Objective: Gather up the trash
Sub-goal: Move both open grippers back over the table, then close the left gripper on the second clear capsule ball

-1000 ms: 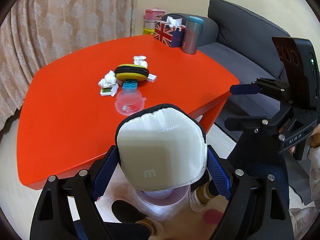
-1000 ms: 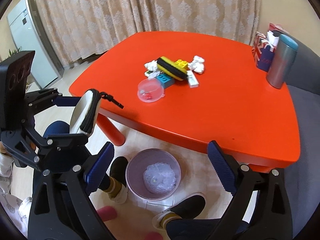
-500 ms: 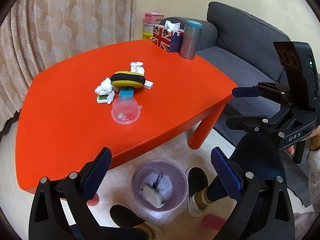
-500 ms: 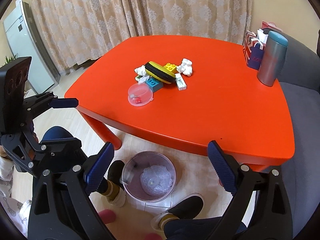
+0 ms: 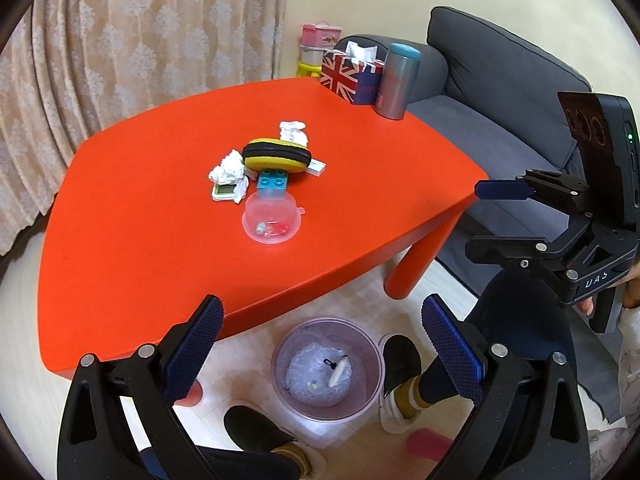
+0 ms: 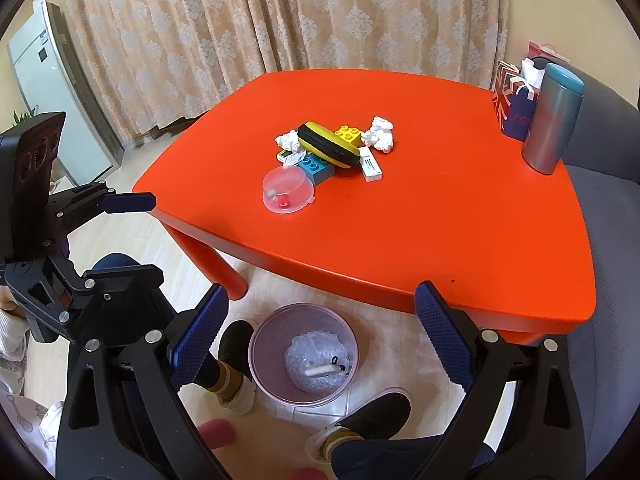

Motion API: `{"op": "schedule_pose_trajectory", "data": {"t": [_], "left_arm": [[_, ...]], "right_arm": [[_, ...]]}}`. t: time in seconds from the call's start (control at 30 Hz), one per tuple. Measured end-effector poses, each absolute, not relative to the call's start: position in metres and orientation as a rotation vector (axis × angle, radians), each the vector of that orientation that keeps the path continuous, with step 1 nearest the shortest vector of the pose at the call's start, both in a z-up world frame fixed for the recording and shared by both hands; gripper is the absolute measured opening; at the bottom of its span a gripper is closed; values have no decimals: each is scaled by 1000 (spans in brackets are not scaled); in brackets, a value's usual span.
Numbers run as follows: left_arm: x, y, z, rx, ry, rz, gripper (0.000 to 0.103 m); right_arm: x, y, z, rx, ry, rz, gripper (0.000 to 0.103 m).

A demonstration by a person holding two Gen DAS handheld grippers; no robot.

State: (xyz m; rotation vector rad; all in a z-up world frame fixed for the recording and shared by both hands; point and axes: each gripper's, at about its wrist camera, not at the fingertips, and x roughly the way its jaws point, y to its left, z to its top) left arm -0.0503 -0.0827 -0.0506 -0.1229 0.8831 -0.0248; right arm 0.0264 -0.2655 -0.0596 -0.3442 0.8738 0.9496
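A pink bin [image 5: 326, 368] [image 6: 303, 356] stands on the floor by the red table's near edge, with a white pouch [image 5: 338, 372] [image 6: 322, 371] lying inside on clear wrap. My left gripper [image 5: 322, 344] is open and empty above the bin. My right gripper [image 6: 320, 330] is open and empty above it too. On the table [image 5: 140, 240] [image 6: 460, 220] lie crumpled tissues [image 5: 228, 171] [image 5: 294, 132] [image 6: 380, 134] around a yellow-and-black case [image 5: 276, 155] [image 6: 326, 148].
A clear plastic bowl [image 5: 272, 220] [image 6: 287, 192], blue brick [image 5: 272, 180], yellow brick [image 6: 348, 135] and white stick [image 6: 370, 166] lie by the case. A flag tissue box [image 5: 348, 74] and tumbler [image 5: 398, 80] [image 6: 554, 120] stand at the table's far corner. A grey sofa [image 5: 500, 92] is beyond. Feet flank the bin.
My left gripper opened and let go of the white pouch, which fell into the bin. Both grippers have pulled back a little from the table.
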Motion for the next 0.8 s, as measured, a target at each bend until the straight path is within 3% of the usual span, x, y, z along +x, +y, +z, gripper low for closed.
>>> {"op": "schedule_pose_trajectory", "data": {"t": [0.8], "left_arm": [[34,-43,-72,-122,971,24,96]], "right_arm": [[78,-242,-46,-354,878,898,97]]}}
